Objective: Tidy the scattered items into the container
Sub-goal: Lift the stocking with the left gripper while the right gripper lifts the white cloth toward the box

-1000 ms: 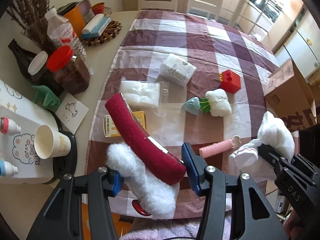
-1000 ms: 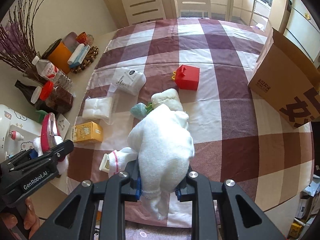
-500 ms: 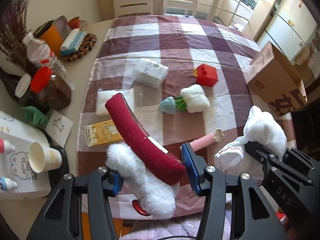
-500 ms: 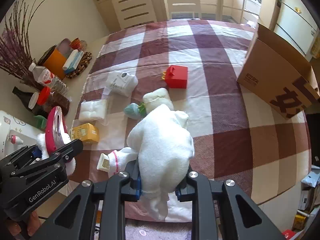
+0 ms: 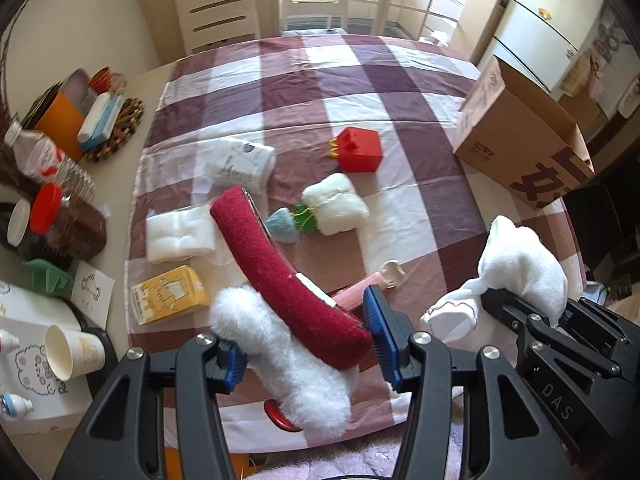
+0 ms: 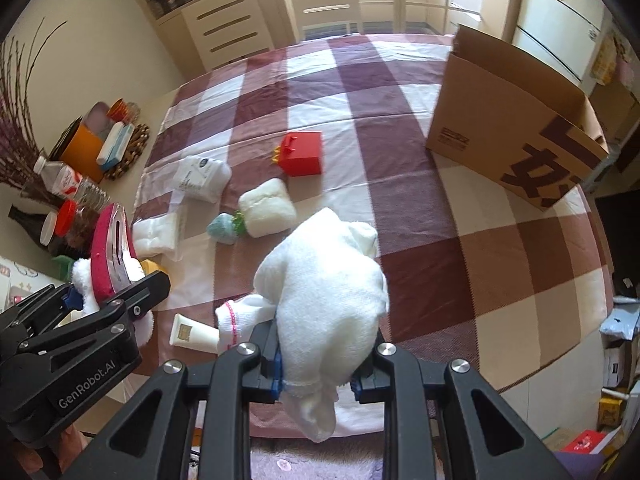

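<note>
Both claws loaded, brown cardboard box (image 6: 516, 128) not yet reached

Left claw (image 5: 308, 348) grips a red slipper with white fluffy trim (image 5: 280, 280); right claw (image 6: 316, 376) is clenched on a white towel bundle (image 6: 328, 292). Red house-shaped box (image 6: 302, 154), tissue pack (image 5: 240, 164), yellow carton (image 5: 170, 294), pink tube (image 5: 360, 288) remain on the checked worktop (image 6: 440, 280).
</note>
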`<state>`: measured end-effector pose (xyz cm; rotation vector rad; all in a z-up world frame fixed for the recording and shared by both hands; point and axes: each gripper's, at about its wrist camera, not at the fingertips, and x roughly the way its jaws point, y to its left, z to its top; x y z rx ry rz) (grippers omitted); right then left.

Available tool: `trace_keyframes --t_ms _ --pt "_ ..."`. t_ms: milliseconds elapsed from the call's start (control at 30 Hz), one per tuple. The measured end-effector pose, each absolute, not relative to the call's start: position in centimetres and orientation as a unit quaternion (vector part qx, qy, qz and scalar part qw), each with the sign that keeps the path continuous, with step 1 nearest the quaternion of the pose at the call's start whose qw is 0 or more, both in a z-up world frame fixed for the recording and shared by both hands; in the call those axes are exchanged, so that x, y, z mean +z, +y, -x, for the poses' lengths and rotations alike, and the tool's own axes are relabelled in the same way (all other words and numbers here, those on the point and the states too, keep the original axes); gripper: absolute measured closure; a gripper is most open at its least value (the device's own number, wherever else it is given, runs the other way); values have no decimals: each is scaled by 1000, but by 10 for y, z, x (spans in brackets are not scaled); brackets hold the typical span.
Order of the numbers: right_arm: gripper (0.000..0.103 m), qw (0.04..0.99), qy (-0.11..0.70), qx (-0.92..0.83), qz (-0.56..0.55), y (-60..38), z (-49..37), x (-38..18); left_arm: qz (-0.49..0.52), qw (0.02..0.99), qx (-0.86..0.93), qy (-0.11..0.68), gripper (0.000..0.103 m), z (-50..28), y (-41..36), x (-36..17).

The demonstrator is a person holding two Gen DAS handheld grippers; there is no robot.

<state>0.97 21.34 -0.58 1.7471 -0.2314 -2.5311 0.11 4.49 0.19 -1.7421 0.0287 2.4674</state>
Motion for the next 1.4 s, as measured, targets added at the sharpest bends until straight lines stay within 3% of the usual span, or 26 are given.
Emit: trace_keyframes --t_ms 1400 --pt "79 -28 -122 -822 -556 346 15 -2 586 114 801 46 49 48 181 -2"
